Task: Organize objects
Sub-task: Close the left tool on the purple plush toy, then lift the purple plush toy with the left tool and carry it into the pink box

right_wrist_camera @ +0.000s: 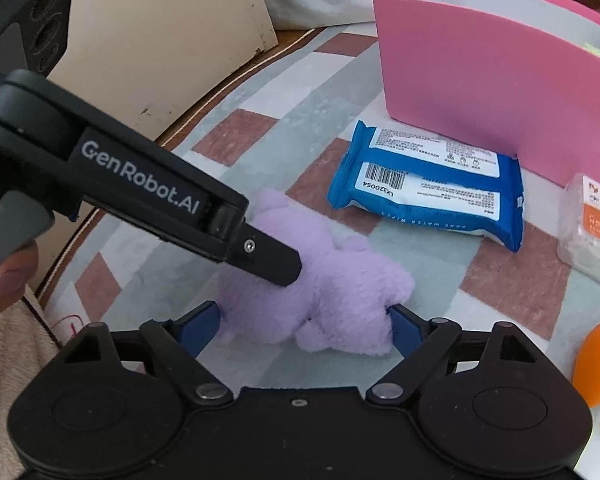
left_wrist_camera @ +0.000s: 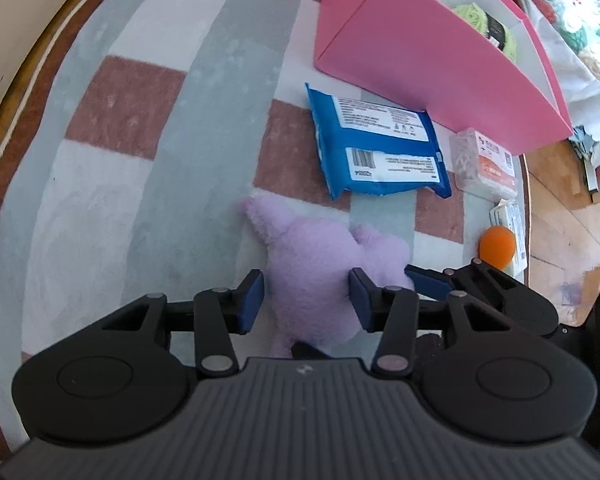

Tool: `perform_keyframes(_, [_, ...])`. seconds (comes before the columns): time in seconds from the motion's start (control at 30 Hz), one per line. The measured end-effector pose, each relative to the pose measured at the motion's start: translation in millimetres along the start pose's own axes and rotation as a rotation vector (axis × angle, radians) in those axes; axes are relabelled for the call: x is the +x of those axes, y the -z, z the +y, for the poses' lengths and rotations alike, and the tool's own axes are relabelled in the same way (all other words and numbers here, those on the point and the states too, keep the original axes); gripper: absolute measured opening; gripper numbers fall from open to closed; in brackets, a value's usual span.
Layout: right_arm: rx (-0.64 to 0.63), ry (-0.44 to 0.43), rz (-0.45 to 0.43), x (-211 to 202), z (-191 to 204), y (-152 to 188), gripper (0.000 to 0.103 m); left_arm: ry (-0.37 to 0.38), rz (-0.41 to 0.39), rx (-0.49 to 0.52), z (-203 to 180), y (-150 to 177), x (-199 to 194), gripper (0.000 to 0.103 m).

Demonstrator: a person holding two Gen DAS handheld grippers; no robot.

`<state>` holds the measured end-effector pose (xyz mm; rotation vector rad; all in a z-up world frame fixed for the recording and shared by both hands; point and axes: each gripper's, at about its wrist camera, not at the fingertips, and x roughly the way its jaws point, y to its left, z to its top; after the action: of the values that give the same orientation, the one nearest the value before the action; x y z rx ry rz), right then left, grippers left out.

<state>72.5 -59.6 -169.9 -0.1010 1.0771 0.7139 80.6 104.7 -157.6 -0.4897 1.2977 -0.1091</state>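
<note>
On the checked rug point(left_wrist_camera: 132, 92), a fluffy lilac plush toy point(left_wrist_camera: 316, 264) (limbs splayed).

A home, likely a bedroom: a checked rug point(left_wrist_camera: 148, 184) over wood flooring point(left_wrist_camera: 568, 216) at three o'clock, a quilted floral bedspread point(left_wrist_camera: 580, 4) at one o'clock, and a purple plush toy point(left_wrist_camera: 316, 264) lying about.

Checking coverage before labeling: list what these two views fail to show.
- Pink box contents: left wrist view shows only a green ball's top; the wall hides the rest.
- Purple plush toy face: hidden; both claws straddle it.
- Orange sponge: cut by the right wrist view's edge.
- Wipes pack small print: too small.
</note>
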Motion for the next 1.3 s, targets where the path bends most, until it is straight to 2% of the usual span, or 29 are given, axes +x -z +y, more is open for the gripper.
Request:
perform_keyframes(0.23, [-0.011,0.017,-0.004,-1,1,-1,0.085,0.001,-0.032,0.008,-6,4,-3,0.038])
perform_keyframes(0.43, [-0.052,0.019,-0.021,-8,4,0,0.085,0.026,-0.057,0.006,-8,7,-9,0.038])
perform_keyframes(0.67, [-0.128,0.033,-0.038,-21,8,0,0.086,0.041,-0.102,0.047,-19,12,-20,0.038])
perform_keyframes(0.97, [-0.157,0.048,-0.095,-46,1,-3,0.086,0.096,-0.178,0.094,-34,14,-38,0.038])
perform_keyframes(1.3, [-0.157,0.085,-0.136,-73,-5,-9,0.078,0.137,-0.235,0.143,-51,16,-57,0.038])
